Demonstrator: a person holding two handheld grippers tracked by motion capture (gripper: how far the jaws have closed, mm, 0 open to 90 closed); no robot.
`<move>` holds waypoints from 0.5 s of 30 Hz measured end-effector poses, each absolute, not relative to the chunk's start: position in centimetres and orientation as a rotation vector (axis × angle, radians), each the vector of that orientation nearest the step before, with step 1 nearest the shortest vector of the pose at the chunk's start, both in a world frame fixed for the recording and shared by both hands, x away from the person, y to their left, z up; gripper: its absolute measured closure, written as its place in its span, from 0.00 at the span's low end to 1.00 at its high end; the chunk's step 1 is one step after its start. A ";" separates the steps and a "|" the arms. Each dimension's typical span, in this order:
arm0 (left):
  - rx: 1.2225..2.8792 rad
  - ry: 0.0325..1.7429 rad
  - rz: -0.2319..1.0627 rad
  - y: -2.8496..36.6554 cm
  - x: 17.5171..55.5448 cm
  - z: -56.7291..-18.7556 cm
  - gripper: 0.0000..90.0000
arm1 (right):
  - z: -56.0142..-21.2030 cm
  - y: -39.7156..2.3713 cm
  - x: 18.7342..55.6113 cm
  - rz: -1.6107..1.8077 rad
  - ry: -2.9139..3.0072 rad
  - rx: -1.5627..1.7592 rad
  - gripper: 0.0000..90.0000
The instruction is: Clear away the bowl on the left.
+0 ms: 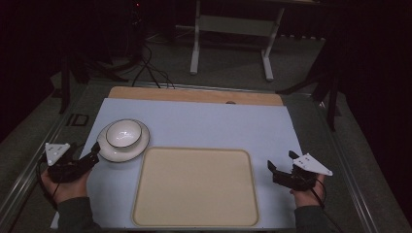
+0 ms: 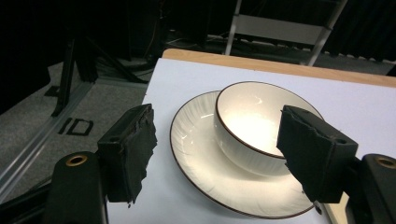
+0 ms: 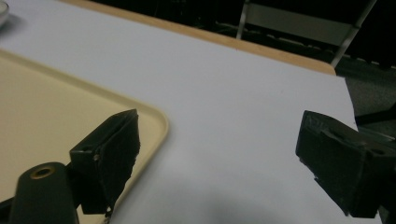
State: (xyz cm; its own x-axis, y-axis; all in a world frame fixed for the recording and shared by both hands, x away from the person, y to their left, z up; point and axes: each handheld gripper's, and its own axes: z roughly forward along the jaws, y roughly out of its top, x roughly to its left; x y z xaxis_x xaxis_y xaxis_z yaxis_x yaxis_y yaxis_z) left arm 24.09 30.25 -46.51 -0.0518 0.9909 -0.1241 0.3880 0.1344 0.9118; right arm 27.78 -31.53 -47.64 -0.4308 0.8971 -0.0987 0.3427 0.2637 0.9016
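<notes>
Left gripper [image 1: 93, 154]: jaws wide apart, empty, just near-left of white brown-rimmed ceramic bowl [image 1: 124, 132] sitting on white fluted saucer [image 1: 112, 151], left of centre on pale blue worktop [image 1: 204, 121]. Cream plastic tray [image 1: 194, 187]: centre, bare. Right gripper [image 1: 281, 165]: jaws wide, empty, far from bowl.
</notes>
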 end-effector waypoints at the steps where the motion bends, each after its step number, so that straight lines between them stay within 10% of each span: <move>1: 1.389 1.570 0.916 30.1 24.2 -46.5 0.32 | -47.5 -31.5 27.7 1.148 1.906 1.123 0.15; 15: 1.415 1.516 0.909 29.5 24.1 -45.8 0.32 | -47.3 -31.6 27.5 1.167 1.865 1.104 0.15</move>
State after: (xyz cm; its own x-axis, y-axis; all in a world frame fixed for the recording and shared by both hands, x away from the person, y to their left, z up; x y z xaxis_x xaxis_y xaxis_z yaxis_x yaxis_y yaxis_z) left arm 24.06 29.53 -45.81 0.0007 0.9947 -0.1032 0.3775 0.0953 0.9211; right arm 27.48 -31.59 -47.28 -0.4201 0.9021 -0.0985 0.3056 0.2428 0.9207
